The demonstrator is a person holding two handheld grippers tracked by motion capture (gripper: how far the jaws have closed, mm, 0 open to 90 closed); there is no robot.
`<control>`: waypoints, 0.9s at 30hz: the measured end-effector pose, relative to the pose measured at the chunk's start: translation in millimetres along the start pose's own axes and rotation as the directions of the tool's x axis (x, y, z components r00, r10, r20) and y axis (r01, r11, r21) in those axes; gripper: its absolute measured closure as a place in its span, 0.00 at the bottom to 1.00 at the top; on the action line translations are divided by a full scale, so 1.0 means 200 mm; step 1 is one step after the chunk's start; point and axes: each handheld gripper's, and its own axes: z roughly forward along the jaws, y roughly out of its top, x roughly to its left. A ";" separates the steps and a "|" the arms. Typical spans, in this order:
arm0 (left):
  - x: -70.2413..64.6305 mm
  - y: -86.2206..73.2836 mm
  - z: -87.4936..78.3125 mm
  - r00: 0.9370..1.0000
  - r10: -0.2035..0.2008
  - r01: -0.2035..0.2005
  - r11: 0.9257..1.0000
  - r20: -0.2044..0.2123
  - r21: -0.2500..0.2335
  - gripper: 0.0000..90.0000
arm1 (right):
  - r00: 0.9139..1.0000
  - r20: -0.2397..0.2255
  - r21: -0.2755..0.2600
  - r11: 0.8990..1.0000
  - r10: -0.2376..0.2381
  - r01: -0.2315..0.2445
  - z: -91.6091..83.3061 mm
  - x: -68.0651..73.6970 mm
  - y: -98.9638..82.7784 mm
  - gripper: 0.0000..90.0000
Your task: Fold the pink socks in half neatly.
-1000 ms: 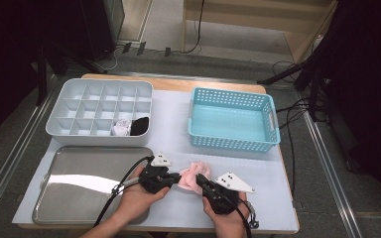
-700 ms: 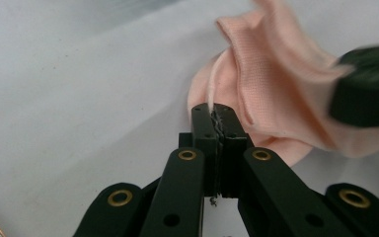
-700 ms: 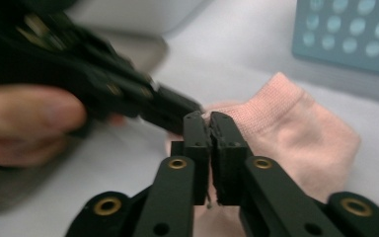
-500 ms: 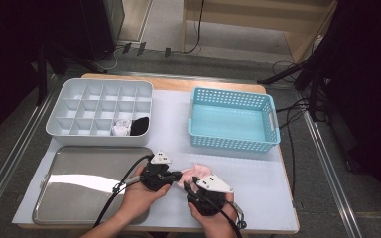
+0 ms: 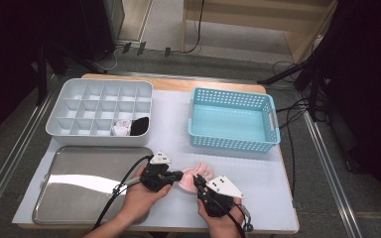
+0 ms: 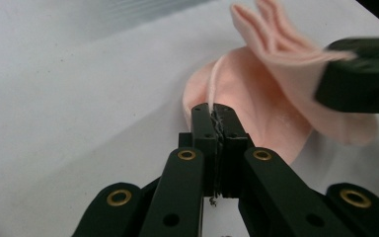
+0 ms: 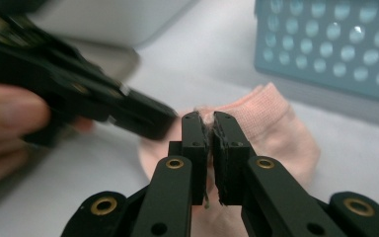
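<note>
I found the pink sock [image 5: 194,176] lying on the white mat [image 5: 258,183] in front of the blue basket [image 5: 233,120], just to the right of the steel tray [image 5: 87,188]. My left gripper [image 5: 174,175] met the sock from the tray side. Its jaws were pressed fully together, with a thin fold of the sock's edge [image 6: 216,84] pinched between the pads. My right gripper [image 5: 197,180] came at the sock from the near side, on the edge facing away from the basket. Its jaws had just been closing and stood almost together, a narrow slit left between the pads, with pink fabric [image 7: 271,123] caught at the tips. The two grippers sat close to each other over the sock. The sock was bunched and partly lifted between the two grips.
</note>
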 end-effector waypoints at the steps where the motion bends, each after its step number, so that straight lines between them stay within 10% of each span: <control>1: 0.00 0.00 0.00 1.000 -0.007 0.007 1.000 0.000 0.002 1.00 | 1.000 -0.019 -0.017 1.000 0.001 -0.001 -0.01 0.00 0.01 0.94; 17: 0.05 0.01 -0.03 0.997 -0.071 0.070 0.997 -0.030 -0.025 0.88 | 0.983 -0.166 0.144 0.984 -0.077 0.102 0.16 0.07 -0.06 0.90; 27: -0.01 0.03 -0.08 0.999 -0.029 0.032 0.997 0.040 -0.070 0.84 | 0.971 -0.230 0.084 0.992 -0.068 0.089 0.05 0.05 -0.04 0.55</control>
